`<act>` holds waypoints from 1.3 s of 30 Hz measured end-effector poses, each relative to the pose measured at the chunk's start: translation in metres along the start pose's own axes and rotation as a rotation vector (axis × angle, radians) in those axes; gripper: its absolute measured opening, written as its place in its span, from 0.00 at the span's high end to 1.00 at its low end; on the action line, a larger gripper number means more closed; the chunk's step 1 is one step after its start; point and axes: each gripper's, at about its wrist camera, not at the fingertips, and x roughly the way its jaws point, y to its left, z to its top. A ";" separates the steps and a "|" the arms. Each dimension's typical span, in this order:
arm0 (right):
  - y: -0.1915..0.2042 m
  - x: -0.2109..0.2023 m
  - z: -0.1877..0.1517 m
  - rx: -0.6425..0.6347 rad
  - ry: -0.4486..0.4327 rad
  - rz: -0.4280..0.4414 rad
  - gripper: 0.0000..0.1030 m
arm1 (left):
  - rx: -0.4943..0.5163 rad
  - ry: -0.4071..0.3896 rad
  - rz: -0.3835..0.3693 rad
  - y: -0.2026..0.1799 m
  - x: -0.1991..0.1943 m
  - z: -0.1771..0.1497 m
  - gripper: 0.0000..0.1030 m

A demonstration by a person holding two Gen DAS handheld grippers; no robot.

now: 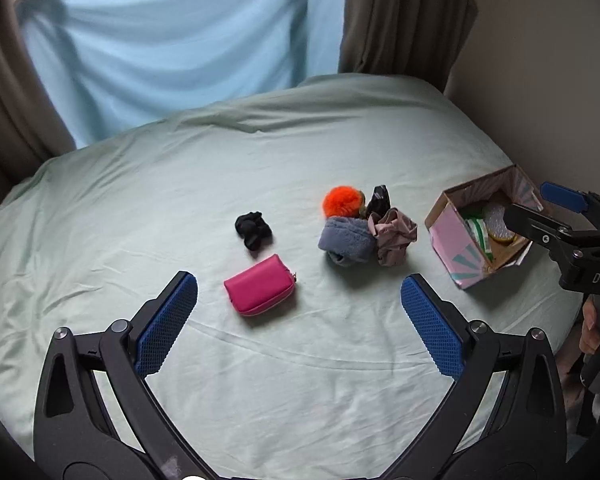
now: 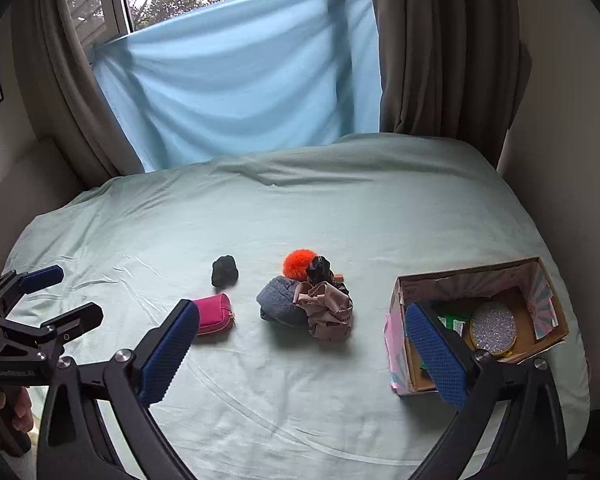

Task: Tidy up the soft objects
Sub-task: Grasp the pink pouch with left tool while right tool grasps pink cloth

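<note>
both held above bed [image 1: 180,184] w/ jaws wide apart, nothing gripped: left hand-held gripper [image 1: 299,322] nr pink pouch [image 1: 260,290], right hand-held gripper [image 2: 302,354] by cardboard box [image 2: 400,300]. black bundle [image 1: 253,230] apart from pile: orange pompom [image 1: 342,201], grey fleece [image 1: 346,242], beige cloth [image 1: 394,236] touching mid-bed.
</note>
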 end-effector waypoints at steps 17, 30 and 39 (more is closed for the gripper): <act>-0.009 0.203 -0.070 -0.012 0.102 -0.106 0.05 | 0.384 0.142 -0.155 0.044 0.237 -0.049 0.01; -0.023 0.259 -0.081 -0.084 0.153 -0.121 0.44 | 0.442 0.215 -0.241 0.043 0.297 -0.066 0.02; -0.023 0.251 -0.085 -0.041 0.145 -0.098 0.69 | 0.428 0.204 -0.226 0.045 0.290 -0.064 0.32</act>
